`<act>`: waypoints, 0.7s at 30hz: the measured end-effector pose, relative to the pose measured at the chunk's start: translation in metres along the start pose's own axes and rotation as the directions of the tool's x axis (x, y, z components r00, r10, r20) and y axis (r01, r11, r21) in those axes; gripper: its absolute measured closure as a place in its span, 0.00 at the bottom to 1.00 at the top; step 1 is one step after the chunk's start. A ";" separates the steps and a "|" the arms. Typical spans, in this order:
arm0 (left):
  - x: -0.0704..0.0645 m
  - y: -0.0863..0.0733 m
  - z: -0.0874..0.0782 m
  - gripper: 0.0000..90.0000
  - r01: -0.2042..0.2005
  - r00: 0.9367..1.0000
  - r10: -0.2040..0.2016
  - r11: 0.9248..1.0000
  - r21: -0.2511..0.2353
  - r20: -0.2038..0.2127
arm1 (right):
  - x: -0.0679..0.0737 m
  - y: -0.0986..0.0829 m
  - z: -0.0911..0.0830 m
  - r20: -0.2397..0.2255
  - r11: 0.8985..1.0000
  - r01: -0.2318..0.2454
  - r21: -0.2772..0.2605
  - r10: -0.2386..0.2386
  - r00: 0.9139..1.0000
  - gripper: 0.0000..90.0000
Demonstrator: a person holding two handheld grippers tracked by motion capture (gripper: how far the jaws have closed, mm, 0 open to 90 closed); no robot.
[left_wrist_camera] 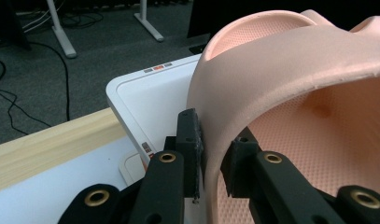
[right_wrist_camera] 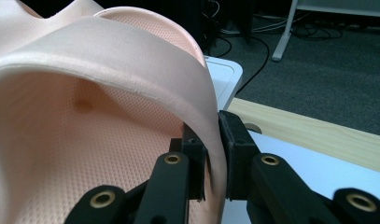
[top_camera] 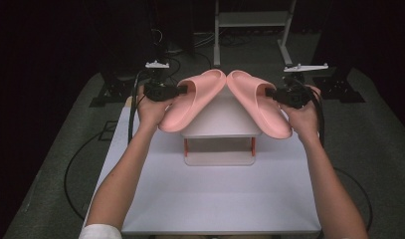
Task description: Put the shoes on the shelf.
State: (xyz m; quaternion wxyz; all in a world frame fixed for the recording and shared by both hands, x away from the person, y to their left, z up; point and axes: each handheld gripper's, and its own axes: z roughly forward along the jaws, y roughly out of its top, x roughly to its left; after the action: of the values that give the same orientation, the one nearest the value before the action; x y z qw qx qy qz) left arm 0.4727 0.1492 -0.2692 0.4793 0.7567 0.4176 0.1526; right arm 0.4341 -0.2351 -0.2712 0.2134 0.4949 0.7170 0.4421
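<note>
While over the shelf (top_camera: 220, 124), both grippers' fingers (left_wrist_camera: 190, 140) tight on 2 slippers (top_camera: 192, 102).

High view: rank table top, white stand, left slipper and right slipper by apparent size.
1. table top
2. white stand, though the slippers hide part of it
3. left slipper and right slipper: they look alike, so no ranking.

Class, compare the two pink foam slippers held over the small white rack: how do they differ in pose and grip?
The left pink foam slipper angles its toe up and to the right; the right pink foam slipper mirrors it, toe up and to the left. The left gripper clamps the first by its strap, the right gripper the second. Both share colour and shape, with toes nearly meeting above the white rack.
</note>
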 end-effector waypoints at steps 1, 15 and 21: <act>0.000 0.000 0.001 0.87 0.006 1.000 -0.006 1.000 -0.001 0.000 | 0.000 0.000 0.001 0.001 1.000 -0.003 -0.001 0.003 1.000 0.90; -0.001 0.002 0.005 0.85 0.032 0.999 -0.032 0.999 -0.005 -0.003 | 0.000 0.005 0.008 0.001 1.000 -0.026 0.011 0.026 1.000 0.90; -0.002 0.003 0.005 0.84 0.033 0.999 -0.033 0.999 -0.007 -0.005 | 0.002 0.007 0.012 -0.002 1.000 -0.023 0.016 0.023 1.000 0.89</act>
State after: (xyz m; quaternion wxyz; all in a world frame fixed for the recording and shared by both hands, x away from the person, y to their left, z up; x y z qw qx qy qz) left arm 0.4760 0.1445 -0.2692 0.4833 0.7477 0.4307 0.1480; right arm 0.4460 -0.2273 -0.2709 0.2035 0.5043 0.7152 0.4391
